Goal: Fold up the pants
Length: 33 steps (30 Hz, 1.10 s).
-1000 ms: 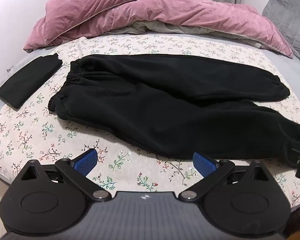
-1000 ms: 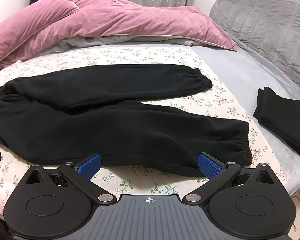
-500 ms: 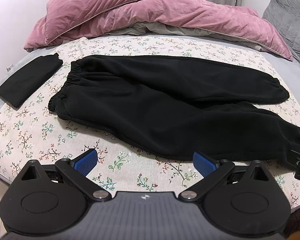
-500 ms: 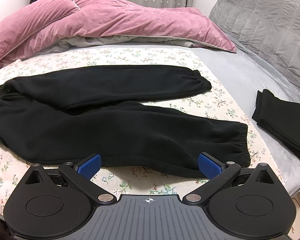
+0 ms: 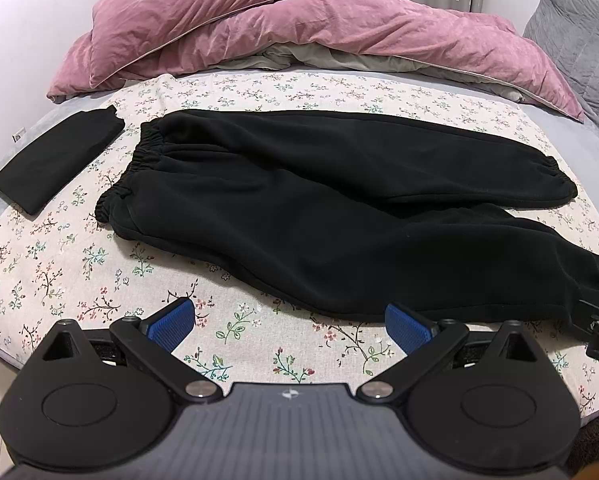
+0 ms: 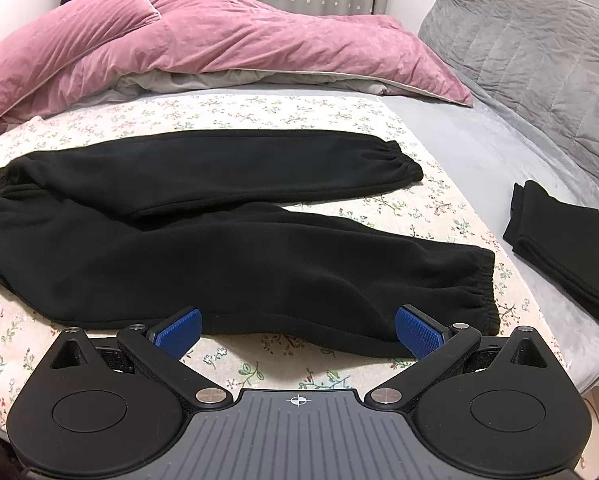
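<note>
Floral bedding (image 5: 79, 264) carries the black pants (image 5: 319, 216), spread flat just ahead of both claws. Only the left claw (image 5: 291, 322), spread wide and empty, sees the waistband (image 5: 139, 168) and a folded garment (image 5: 55, 164) beyond its left finger; only the right claw (image 6: 297, 330), likewise agape, sees both cuffs (image 6: 481, 284) and a folded black cloth (image 6: 559, 244) to its right.

left gripper (image 5: 291, 322): matte black linkage arms, ribbed grey housing, round black discs each side, silver pivot screws, blue textured fingertips (image 5: 173, 320); right gripper (image 6: 297, 330) matches it, white crosshair mark on its housing
</note>
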Each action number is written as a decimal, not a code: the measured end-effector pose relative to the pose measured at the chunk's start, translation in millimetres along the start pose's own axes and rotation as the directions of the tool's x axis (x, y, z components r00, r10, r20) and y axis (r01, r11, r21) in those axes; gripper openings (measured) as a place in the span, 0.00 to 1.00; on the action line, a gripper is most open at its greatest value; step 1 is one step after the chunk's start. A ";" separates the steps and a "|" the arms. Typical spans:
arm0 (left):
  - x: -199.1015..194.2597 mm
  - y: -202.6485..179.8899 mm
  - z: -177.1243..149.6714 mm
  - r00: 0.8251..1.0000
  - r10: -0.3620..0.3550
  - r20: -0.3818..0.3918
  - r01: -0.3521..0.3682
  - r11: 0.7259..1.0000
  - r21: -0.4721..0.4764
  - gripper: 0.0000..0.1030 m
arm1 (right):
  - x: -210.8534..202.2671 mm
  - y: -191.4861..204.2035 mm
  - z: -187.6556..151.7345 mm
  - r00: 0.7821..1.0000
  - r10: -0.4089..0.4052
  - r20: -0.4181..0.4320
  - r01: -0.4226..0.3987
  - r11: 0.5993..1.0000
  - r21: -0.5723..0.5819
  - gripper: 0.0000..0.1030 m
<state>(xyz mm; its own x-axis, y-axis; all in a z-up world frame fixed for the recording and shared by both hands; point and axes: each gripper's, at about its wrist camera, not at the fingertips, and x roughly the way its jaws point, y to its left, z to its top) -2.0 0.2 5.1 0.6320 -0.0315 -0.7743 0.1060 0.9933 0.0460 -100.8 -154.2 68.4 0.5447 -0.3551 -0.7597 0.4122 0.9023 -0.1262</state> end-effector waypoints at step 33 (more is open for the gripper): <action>1.6 -2.3 0.2 1.000 -0.004 -0.008 0.004 1.000 -0.001 1.00 | 1.0 8.1 0.7 1.000 -0.004 -0.005 0.004 1.000 -0.013 1.00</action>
<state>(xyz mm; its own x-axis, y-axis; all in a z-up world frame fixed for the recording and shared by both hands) -1.1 -2.1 3.9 0.6254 -0.0351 -0.7795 0.1077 0.9933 0.0417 -96.3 -147.5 67.1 0.5394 -0.3579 -0.7622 0.4052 0.9038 -0.1376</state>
